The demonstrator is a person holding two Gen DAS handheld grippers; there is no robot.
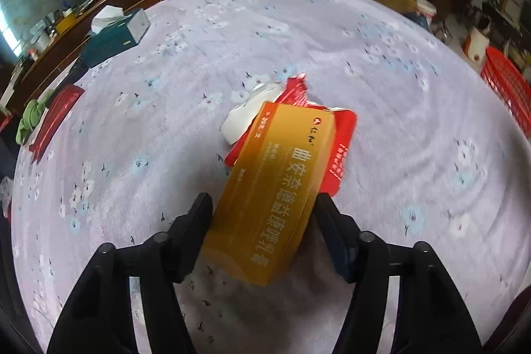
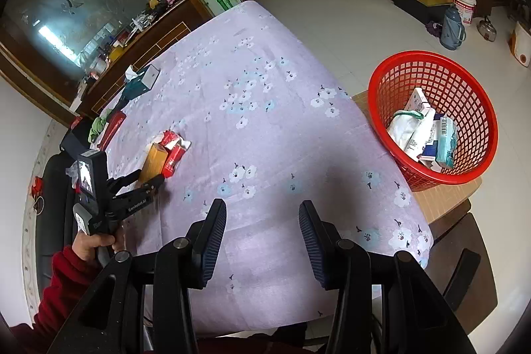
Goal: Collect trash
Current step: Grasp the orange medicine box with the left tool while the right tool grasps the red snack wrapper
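The surface (image 2: 265,108), under a lilac flowered cloth, fills most of both views and runs from the lower centre up toward the upper left of the right wrist frame. At the right edge of that frame the red basket (image 2: 431,118) sits just beside the surface's corner, already holding several packets and boxes.

Left of centre in the same frame lies the remaining trash: an orange box (image 2: 155,162) resting partly on a torn red wrapper (image 2: 172,151). In the left wrist view a crumpled white tissue (image 1: 242,118) lies against them at the box's far end.

The left hand-held gripper (image 1: 264,214) is the nearer one by far. Its fingers sit on either side of the orange box's near end, closed to about the box's width and appearing to grip it. The box's long axis runs almost straight ahead of that gripper, angled slightly up and right in the frame.

The right hand-held gripper (image 2: 262,221) hangs wide apart with nothing between its fingers, low in the frame, between the trash pile and the basket. The carry will likely go rightward across the surface to the basket.
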